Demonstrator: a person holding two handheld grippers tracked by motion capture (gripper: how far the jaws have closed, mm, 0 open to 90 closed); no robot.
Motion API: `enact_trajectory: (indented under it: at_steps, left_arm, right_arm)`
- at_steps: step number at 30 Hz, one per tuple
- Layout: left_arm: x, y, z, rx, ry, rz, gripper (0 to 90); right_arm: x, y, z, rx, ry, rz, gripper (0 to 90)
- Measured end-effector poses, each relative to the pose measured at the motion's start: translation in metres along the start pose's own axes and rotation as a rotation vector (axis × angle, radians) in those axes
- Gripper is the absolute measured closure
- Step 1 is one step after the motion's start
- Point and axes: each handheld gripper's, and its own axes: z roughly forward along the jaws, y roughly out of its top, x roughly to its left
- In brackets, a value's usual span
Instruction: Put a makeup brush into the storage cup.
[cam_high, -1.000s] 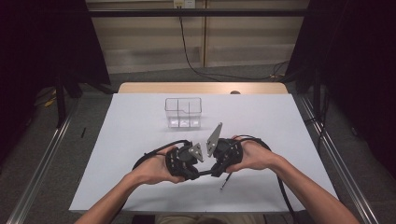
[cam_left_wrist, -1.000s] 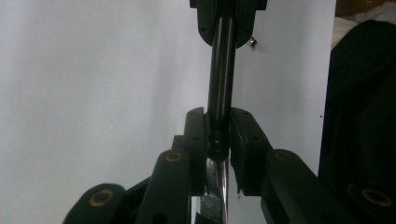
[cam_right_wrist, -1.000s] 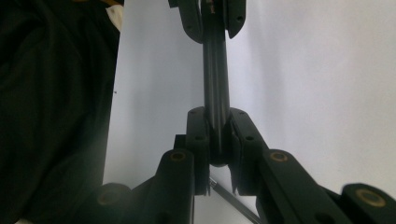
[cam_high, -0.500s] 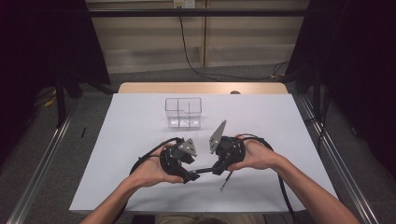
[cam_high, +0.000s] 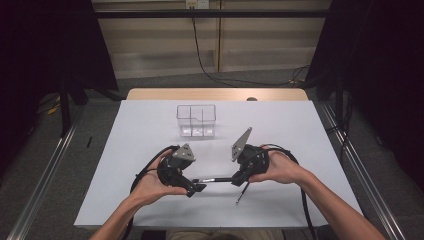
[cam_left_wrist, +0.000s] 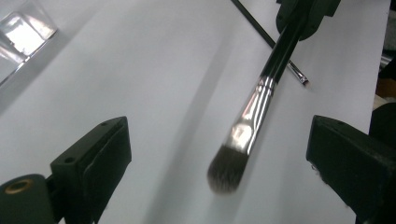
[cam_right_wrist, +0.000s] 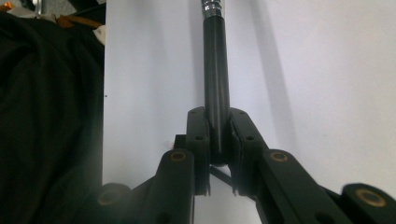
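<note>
**Makeup brush held by the right gripper, left jaws wide apart**

The right gripper (cam_right_wrist: 217, 140) clamps the black handle of a makeup brush (cam_left_wrist: 254, 116) between its jaws. In the left gripper view the brush's bristle tip hangs between the left gripper's (cam_left_wrist: 219, 158) spread jaws, which touch nothing. That view also shows a thinner brush (cam_left_wrist: 271, 44) lying on the white table (cam_high: 300, 130). The high view shows a clear divided organizer (cam_high: 196, 120) farther back.

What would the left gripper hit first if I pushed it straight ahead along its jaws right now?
Most likely the brush head of the makeup brush, which hangs between the open jaws of the left gripper while the right gripper clamps its handle. Depth is unclear; if the gripper passes under it, the white table comes next.
</note>
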Motion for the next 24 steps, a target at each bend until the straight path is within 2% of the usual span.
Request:
enact_trajectory:
  at_steps: [3, 6, 9, 10, 12, 14, 18, 24]
  left_arm:
    - [0.001, -0.005, -0.004, -0.024, 0.015, -0.018, 5.6]
    - [0.002, -0.01, -0.01, -0.069, 0.022, -0.024, 5.1]
    - [0.002, -0.015, -0.015, -0.096, 0.028, -0.027, 4.4]
    - [0.002, -0.016, -0.015, -0.106, 0.037, -0.039, 4.3]
    - [0.002, -0.019, -0.019, -0.109, 0.051, -0.043, 4.4]
    - [0.001, -0.023, -0.021, -0.134, 0.068, -0.057, 4.4]
    - [0.001, -0.03, -0.025, -0.145, 0.077, -0.07, 4.4]
    - [0.002, -0.039, -0.029, -0.189, 0.117, -0.102, 4.5]
  right_arm:
    - [-0.001, -0.005, -0.003, -0.014, -0.006, 0.013, 80.1]
    - [-0.003, -0.01, -0.005, -0.029, -0.014, 0.023, 80.1]
    - [-0.002, -0.015, -0.006, -0.041, -0.034, 0.043, 80.1]
    - [-0.002, -0.016, -0.007, -0.039, -0.035, 0.056, 80.0]
    - [-0.002, -0.019, -0.008, -0.05, -0.048, 0.061, 80.1]
    - [-0.001, -0.023, -0.008, -0.058, -0.054, 0.071, 80.0]
    - [0.001, -0.03, -0.009, -0.077, -0.076, 0.101, 80.0]
    - [0.004, -0.039, -0.01, -0.166, -0.098, 0.141, 80.1]
